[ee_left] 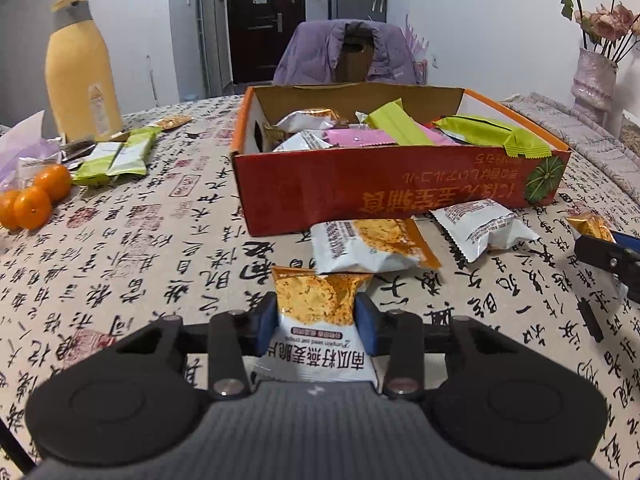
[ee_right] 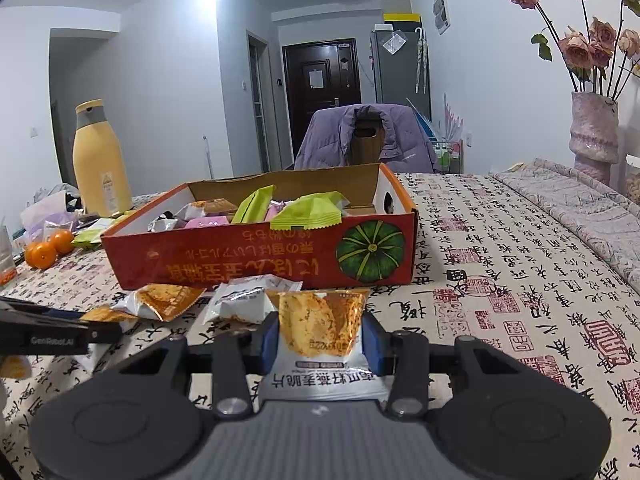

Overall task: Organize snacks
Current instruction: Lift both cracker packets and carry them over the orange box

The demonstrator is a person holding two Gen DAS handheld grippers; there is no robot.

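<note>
Progress est.: partway. Red pumpkin-print carton [ee_left: 400, 192] sits mid-tabletop and already holds approx. a dozen packs, mostly green, pink and white/orange wrappers; exact count not readable. Left gripper [ee_left: 316, 320] clamped on an oat-crisp packet [ee_left: 320, 312], blue pads pressing both sides, packet near the table's near edge, short of the carton. Right gripper [ee_right: 320, 340] likewise closed on a second oat-crisp packet [ee_right: 322, 328], in front of the carton's near wall. Both packets not yet in the box. Still loose: two oat-crisp packs [ee_left: 372, 244] and [ee_left: 484, 226] on the cloth, touching or just beside the carton's near wall, plus green wafer packs [ee_left: 116, 156] toward the left edge by the yellow bottle [ee_left: 80, 72] and tangerines [ee_left: 32, 200]. Judgement: several more picks needed after these two drops. View diffs: left wrist view shows the wafer packs clearly and the right tool entering at its right edge w/ packet; right wrist view shows the carton's pumpkin end, the bare right side of the cloth, and the vase of dried roses [ee_right: 594, 132] in full, w/ left tool at its left edge.
</note>
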